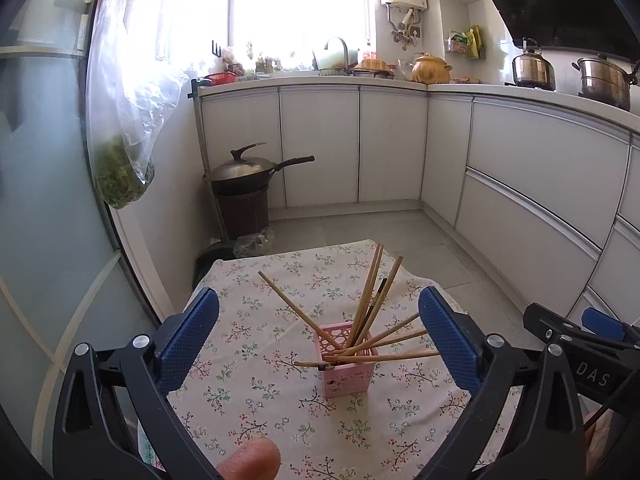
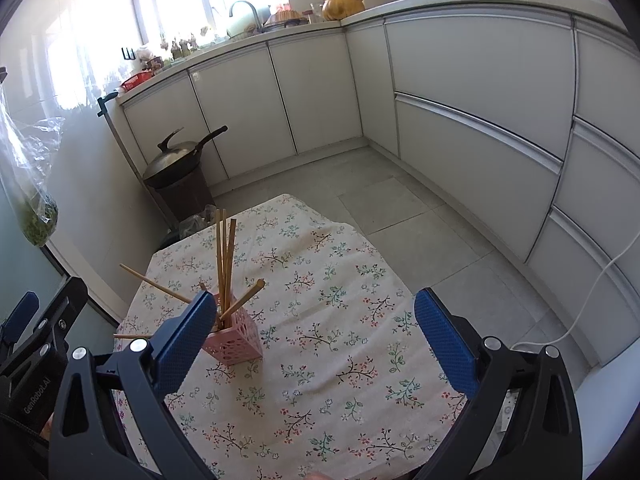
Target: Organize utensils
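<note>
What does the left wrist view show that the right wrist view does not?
Only the left wrist view shows a fingertip at the bottom edge and a dark chopstick among the wooden ones. Only the right wrist view shows a white cable on the grey floor. Both show the pink perforated plastic holder with wooden chopsticks on the floral tablecloth.

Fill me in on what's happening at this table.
A person is tidying utensils with a handheld gripper in each hand. A pink holder stands on the floral tablecloth, already filled with wooden chopsticks that splay out in several directions. The left gripper and right gripper are both open and holding nothing, hovering over the table near the holder. No loose utensils show on the cloth.
</note>
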Available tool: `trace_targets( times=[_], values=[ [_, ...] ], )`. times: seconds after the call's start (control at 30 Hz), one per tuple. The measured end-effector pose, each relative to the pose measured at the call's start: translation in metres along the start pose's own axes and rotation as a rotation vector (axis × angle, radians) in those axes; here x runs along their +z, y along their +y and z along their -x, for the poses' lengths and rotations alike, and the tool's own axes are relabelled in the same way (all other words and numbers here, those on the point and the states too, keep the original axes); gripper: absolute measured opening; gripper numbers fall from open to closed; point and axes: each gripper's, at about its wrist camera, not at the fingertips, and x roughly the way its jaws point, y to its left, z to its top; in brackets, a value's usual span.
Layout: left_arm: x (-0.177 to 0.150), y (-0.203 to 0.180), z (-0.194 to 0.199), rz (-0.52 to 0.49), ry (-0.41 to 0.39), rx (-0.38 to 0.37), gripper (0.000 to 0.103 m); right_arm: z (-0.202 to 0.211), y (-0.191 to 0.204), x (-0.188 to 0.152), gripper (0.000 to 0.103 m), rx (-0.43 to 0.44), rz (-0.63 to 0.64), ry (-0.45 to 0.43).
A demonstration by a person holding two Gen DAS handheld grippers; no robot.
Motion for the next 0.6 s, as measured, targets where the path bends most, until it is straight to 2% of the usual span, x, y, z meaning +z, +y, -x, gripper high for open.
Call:
trace_targets(
  times=[0.6],
  values=[
    [-0.0019, -0.0011, -0.0033, -0.007, 0.014, 0.004, 0.096, -0.0011, -0.0008, 0.0005, 0.097, 0.002, 0.0, 0.003]
  ],
)
